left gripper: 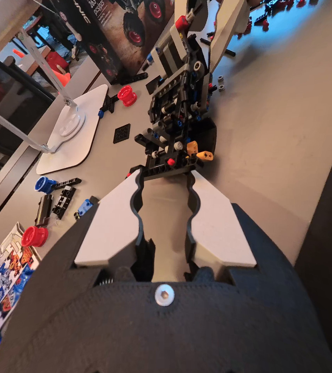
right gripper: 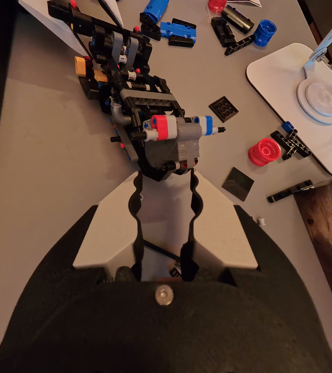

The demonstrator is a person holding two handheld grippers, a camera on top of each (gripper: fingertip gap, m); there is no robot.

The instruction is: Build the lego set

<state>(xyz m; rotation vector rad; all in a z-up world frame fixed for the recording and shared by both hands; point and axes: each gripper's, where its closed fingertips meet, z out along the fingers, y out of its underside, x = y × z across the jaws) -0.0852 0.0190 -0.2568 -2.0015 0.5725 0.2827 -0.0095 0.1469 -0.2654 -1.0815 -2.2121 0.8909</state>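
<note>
Grey tabletop (left gripper: pixel 262 141) holds the half-built lego car (left gripper: pixel 173 121) out in its middle, with loose pieces toward the lamp-base edge. Both tongs pinch it — the left gripper (left gripper: pixel 165 173) grips the black beam at one end, the right gripper (right gripper: pixel 165 173) grips the other end. I think this keeps it steady for the next piece, maybe the red wheel (right gripper: pixel 264 151) lying close by.

The right gripper (right gripper: pixel 164 173) clamps the near end of the half-built lego chassis (right gripper: pixel 139 96), which runs toward 11 o'clock, where the left gripper (right gripper: pixel 92 20) holds its far end. On the grey table (right gripper: pixel 40 161), a red wheel hub (right gripper: pixel 264 151) lies at 3 o'clock, a blue hub (right gripper: pixel 265 32) at 1 o'clock, beside a white lamp base (right gripper: pixel 282 80).
</note>
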